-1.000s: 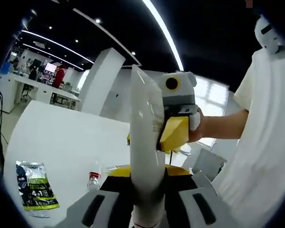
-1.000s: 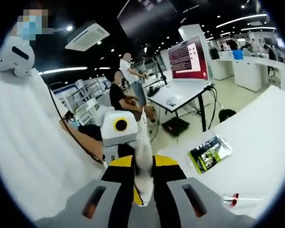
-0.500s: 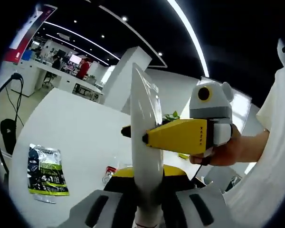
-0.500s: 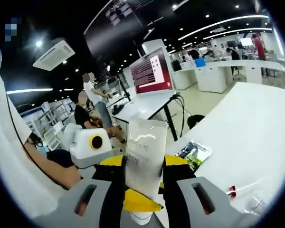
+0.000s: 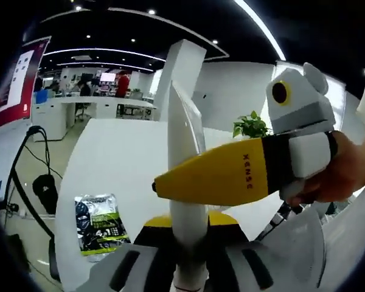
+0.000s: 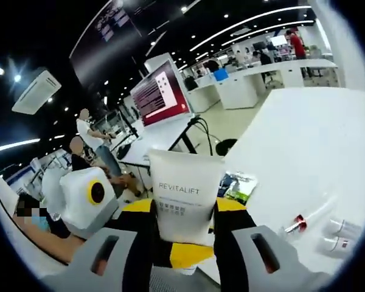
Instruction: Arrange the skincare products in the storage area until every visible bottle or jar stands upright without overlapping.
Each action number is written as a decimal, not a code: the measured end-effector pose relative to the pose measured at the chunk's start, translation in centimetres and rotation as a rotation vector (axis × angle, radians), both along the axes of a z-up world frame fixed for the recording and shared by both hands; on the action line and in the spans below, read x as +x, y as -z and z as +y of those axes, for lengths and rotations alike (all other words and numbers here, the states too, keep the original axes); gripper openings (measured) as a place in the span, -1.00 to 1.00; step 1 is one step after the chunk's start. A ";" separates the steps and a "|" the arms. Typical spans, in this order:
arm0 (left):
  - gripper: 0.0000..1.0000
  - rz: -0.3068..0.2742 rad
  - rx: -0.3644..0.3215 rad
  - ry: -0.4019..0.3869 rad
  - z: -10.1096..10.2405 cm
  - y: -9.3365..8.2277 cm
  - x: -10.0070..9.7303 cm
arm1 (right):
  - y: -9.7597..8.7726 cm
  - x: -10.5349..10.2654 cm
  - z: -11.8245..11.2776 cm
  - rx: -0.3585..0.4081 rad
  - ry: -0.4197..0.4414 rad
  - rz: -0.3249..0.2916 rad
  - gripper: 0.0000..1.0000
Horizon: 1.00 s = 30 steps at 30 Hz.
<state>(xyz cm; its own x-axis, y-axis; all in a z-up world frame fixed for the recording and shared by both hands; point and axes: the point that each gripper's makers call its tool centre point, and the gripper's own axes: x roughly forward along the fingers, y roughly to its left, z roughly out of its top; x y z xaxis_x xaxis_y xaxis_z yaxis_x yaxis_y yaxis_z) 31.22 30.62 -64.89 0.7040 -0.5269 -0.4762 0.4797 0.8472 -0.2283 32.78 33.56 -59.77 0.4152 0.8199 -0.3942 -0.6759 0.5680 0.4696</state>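
A white flat tube printed REVITALIFT is held up in the air above the white table. My left gripper is shut on its lower end, and I see the tube edge-on there. The right gripper reaches in from the right, its yellow jaw lying across the tube's middle. In the right gripper view, the right gripper is shut on the tube, whose broad printed face is turned to the camera. A person's hand holds the right gripper.
A green and black sachet lies flat on the table. A thin clear tube with a red cap and small white bottles lie further right. Desks, a monitor and people are in the room behind.
Both views have swung round. The tube now turns its printed flat face to the right gripper view. In the left gripper view, the right gripper's yellow jaw has come across the tube.
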 end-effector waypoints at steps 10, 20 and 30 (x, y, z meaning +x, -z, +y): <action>-0.69 -0.058 0.154 0.004 0.1 -0.1 0.2 | -0.3 0.0 -0.6 0.068 0.039 0.022 -0.32; -0.61 -0.167 0.179 0.014 0.3 0.0 -0.3 | -0.8 -1.6 -0.4 0.041 -0.078 -0.068 -0.36; -0.65 -0.170 0.163 -0.012 0.6 -0.8 -0.3 | -1.3 -1.7 0.0 0.050 -0.094 -0.091 -0.30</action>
